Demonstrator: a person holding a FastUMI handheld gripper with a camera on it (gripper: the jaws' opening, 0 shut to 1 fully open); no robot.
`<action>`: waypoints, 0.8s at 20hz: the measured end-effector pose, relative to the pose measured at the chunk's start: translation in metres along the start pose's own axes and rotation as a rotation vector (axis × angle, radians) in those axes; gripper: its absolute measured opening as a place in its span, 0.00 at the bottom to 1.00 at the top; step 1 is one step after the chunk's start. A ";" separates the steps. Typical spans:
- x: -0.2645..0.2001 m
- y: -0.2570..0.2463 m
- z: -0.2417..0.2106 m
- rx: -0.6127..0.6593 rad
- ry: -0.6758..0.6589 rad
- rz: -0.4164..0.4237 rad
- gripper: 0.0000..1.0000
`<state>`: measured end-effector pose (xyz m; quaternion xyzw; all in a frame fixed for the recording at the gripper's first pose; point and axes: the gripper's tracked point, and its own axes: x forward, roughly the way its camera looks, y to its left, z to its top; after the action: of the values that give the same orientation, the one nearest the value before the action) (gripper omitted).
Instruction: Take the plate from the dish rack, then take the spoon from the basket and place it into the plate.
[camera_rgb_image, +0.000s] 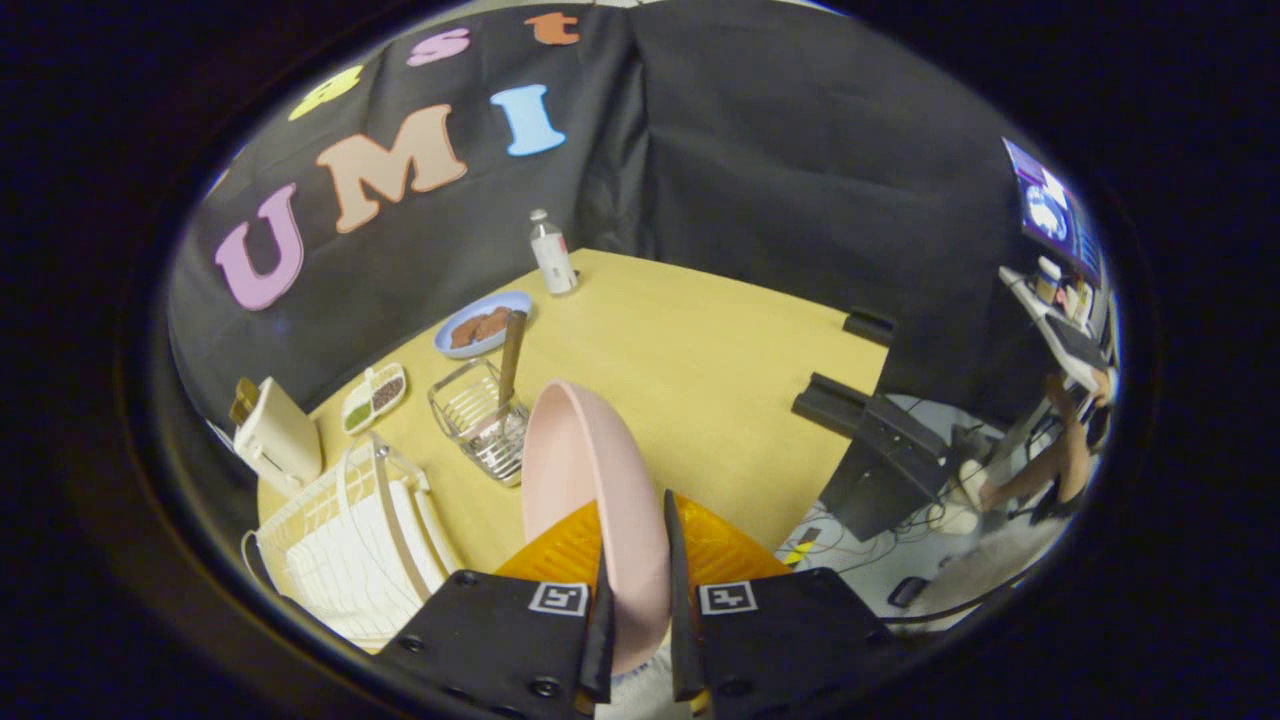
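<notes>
While we hold the tongs over the near edge of the pale wooden worktop, we see their two fingers closed narrowly on the rim of the round pink plate, one finger on each face of it. That plate stands on edge between the fingers and rises ahead of them, clear of the worktop.

Starting at the left, a cream-coloured boxy appliance sits near the worktop's far-left corner. Just below it is the white wire dish rack, which lies beside the left finger. Beyond the rack a small white divided tray holds green and dark fillings in its compartments. Next comes the shiny metal wire basket, standing just left of the lifted plate; the wooden-handled spoon leans upright in it, its handle poking out above the basket's rim. Behind the basket a blue plate carries brown pieces of food, and farther back a clear plastic bottle with a white cap stands upright close to the booth's wall.

Right of the pink plate the worktop is bare wood up to its edge, where a black clamp bracket grips it. Beyond that edge, cables lie on the floor, and a person's arm shows at the far right.
</notes>
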<state>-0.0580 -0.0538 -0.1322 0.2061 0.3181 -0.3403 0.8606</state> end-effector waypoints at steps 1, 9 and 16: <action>0.004 -0.003 -0.003 0.026 0.005 0.012 0.26; 0.037 -0.006 -0.034 0.278 0.116 0.129 0.27; 0.053 -0.019 -0.068 0.391 0.222 0.099 0.34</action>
<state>-0.0688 -0.0523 -0.2197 0.4205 0.3284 -0.3278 0.7797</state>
